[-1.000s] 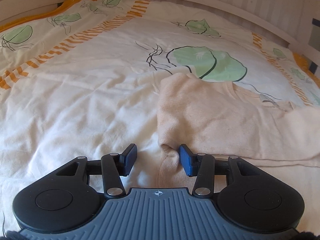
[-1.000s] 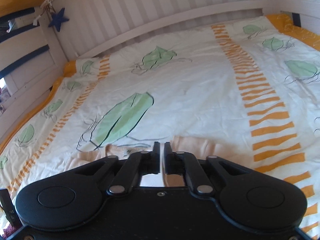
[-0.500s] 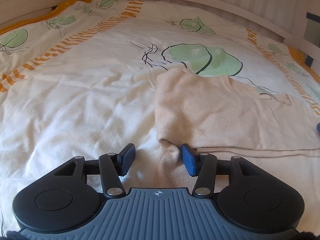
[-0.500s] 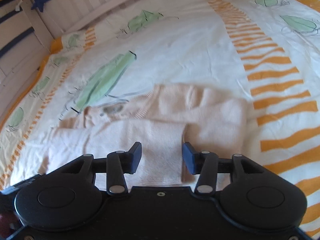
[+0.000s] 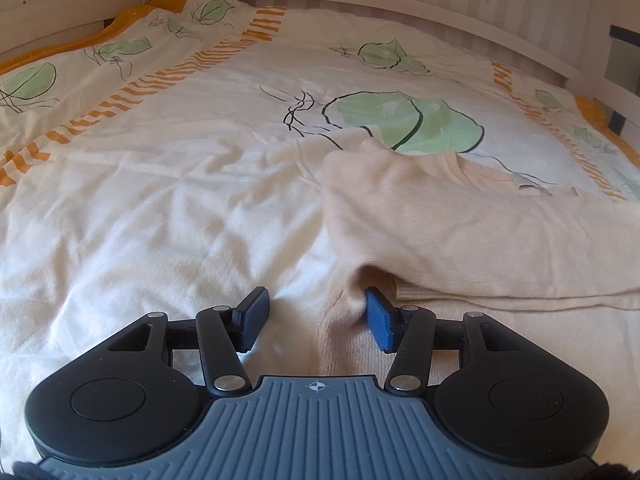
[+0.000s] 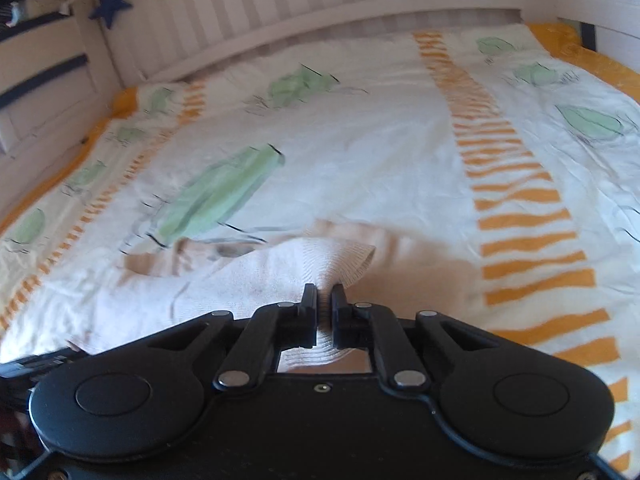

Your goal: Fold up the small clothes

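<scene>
While the pale sweater (image 5: 460, 216) lies spread on the leaf-print duvet (image 5: 160, 168) ahead of both tools, the right gripper (image 6: 324, 300) has just clenched its fingers on a ribbed edge of it, cloth pinched between them. The left gripper (image 5: 314, 312) stands released, sweater fabric bunched against its right-hand finger (image 5: 380, 316).
</scene>
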### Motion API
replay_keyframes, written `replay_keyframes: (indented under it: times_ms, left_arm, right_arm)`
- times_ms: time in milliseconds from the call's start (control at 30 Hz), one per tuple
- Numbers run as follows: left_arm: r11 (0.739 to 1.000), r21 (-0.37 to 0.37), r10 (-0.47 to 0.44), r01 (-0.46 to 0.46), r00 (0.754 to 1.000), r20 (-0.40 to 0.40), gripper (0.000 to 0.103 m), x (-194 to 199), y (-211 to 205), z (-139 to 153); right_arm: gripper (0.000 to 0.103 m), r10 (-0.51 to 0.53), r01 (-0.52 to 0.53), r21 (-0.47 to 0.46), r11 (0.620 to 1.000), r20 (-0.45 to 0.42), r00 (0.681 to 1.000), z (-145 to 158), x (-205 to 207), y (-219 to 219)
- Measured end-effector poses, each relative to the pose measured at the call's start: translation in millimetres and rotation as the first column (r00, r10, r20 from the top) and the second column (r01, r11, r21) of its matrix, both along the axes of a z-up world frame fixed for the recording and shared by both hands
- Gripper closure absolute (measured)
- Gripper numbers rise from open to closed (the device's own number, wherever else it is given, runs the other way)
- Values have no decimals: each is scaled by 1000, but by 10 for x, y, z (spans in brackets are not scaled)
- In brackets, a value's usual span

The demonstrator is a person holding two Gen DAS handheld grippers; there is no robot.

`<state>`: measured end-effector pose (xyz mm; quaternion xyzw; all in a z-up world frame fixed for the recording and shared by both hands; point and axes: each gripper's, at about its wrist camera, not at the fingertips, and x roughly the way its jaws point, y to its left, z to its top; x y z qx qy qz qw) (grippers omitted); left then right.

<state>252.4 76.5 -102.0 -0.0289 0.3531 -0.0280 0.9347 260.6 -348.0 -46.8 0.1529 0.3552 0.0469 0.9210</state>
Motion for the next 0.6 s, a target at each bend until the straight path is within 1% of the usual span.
replay_keyframes:
  times_ms: [67,100,133,167,233,267,300,367,433,500,567,600]
  left_arm:
    - [1000,2,-1,1,1000,-2,52,2,-4,6]
    - [1000,3,-3,3,1000,-3,52,2,-4,11]
    - [1000,3,-6,6,1000,-6,52,2,-3,17]
    - [1000,4,-10,10,1000,-10,52,2,0,31]
    - [1000,14,-24,25,999,-24,52,-2,3,71]
    - [999,22,-30,31,999,-29,52,-16,5,95]
    - [999,29,-37,38,999,-33,52,-36,12,120]
    - [998,35,-43,44,998,-36,52,-97,36,200]
    - [999,29,-38,39,999,-24,52,-144,66,305]
    - [999,16,-35,35,999,-4,52,-144,85,438]
    - [999,8,-41,41,999,3,51,-66,79,550]
    - [999,-2,-45,45,999,-2,51,8,68,591]
  right_arm:
    - [73,3,-3,-25,1000,-24,1000,-98,12,3]
    - [64,4,-5,-44,999,-9,1000,-108,-7,22]
    - [48,6,-5,-58,998,14,1000,-96,-37,39]
    - [40,4,-1,-68,998,48,999,-60,-78,55]
    - [39,2,7,-87,996,103,995,11,-132,82]
    - [39,17,-5,-93,996,123,992,48,-135,104]
    - [38,37,-24,-93,995,137,990,69,-128,128]
    - [33,93,-80,-88,993,147,985,65,-68,181]
    - [32,145,-136,-77,988,125,982,-20,25,234]
    - [32,175,-169,-68,983,90,981,-143,100,276]
    - [32,199,-196,-70,978,41,979,-292,147,317]
    - [31,205,-202,-80,976,36,978,-347,144,337]
